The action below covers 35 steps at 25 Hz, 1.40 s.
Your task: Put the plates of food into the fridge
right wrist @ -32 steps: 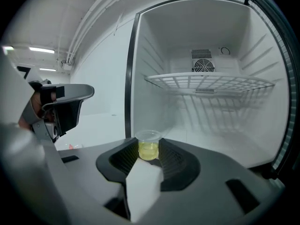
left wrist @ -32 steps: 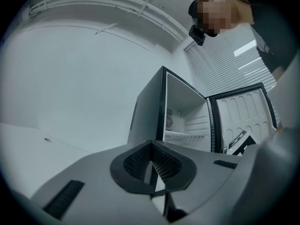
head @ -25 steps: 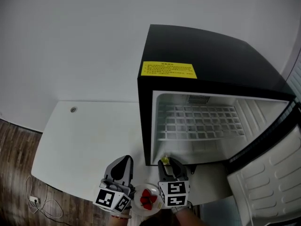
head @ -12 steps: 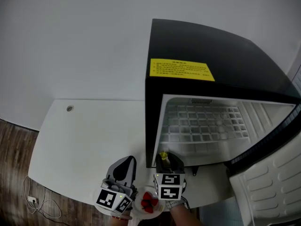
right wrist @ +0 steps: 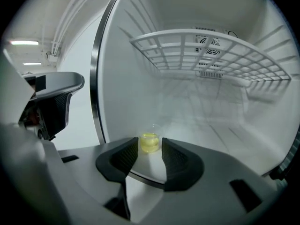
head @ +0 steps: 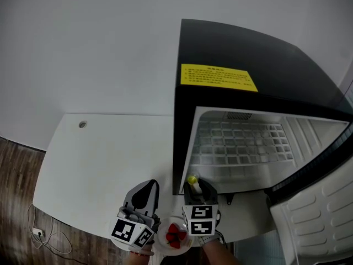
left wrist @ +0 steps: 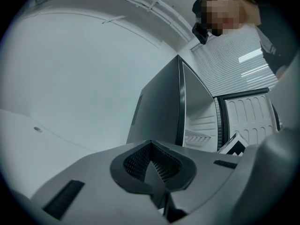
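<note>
The cup (right wrist: 150, 142) — small, clear, with yellow food in it — is pinched between the right gripper's (right wrist: 150, 148) half-spread jaws. It is at the mouth of the fridge (right wrist: 140, 78), by the front left corner of its floor, below the wire shelf (right wrist: 211, 50). It looks light, stiff, slick-walled and probably breakable, so a gentle hold on opposite sides, kept upright, suits it. A plate (head: 175, 222) of strawberries (head: 175, 236) waits by the tabletop's (head: 99, 159) near edge, between the grippers — best gripped at its rim and kept level. The left gripper (left wrist: 151, 161) is closed on nothing.
</note>
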### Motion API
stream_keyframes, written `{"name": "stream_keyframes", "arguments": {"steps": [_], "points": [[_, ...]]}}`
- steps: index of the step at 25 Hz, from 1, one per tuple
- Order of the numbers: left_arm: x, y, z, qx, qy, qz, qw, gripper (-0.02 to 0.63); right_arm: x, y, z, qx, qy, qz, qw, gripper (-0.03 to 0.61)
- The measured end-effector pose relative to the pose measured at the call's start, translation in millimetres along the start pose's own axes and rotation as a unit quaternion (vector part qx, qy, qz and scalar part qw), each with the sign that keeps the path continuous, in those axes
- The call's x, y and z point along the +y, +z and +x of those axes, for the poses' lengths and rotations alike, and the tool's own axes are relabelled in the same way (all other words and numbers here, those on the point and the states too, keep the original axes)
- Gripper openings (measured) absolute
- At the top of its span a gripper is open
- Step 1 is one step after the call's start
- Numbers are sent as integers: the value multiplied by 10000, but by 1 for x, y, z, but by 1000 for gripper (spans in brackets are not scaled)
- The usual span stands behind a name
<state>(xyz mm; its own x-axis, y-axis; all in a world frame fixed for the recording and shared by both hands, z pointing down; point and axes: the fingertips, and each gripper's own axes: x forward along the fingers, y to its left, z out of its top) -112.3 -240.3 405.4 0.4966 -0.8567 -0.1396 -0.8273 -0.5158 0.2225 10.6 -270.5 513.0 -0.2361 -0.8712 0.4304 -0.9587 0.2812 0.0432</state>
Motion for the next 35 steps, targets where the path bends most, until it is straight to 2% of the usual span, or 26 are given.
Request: {"name": "stream_keyframes", "arguments": {"steps": [6,12,19,27,35], "points": [[1,-4,4,45,29,20,10000,6,5,-5,-11,-21,155,56,9999,144],[2,4,20,3,-93,129,9999,8,-6,-12,-26,-93,55,86,9999,144],[4,19,38,-103,-93,225,9997,6,-8,-1,-42,-306,144,162,9993,144],[0,23,34,-145,-3,222,9996,8,-9,4,-61,-470,314,238,9981,144],[-13,25,20,-125,-11,258,9996,8,-4,-7,-83,-429,451,227,9978,144]]}}
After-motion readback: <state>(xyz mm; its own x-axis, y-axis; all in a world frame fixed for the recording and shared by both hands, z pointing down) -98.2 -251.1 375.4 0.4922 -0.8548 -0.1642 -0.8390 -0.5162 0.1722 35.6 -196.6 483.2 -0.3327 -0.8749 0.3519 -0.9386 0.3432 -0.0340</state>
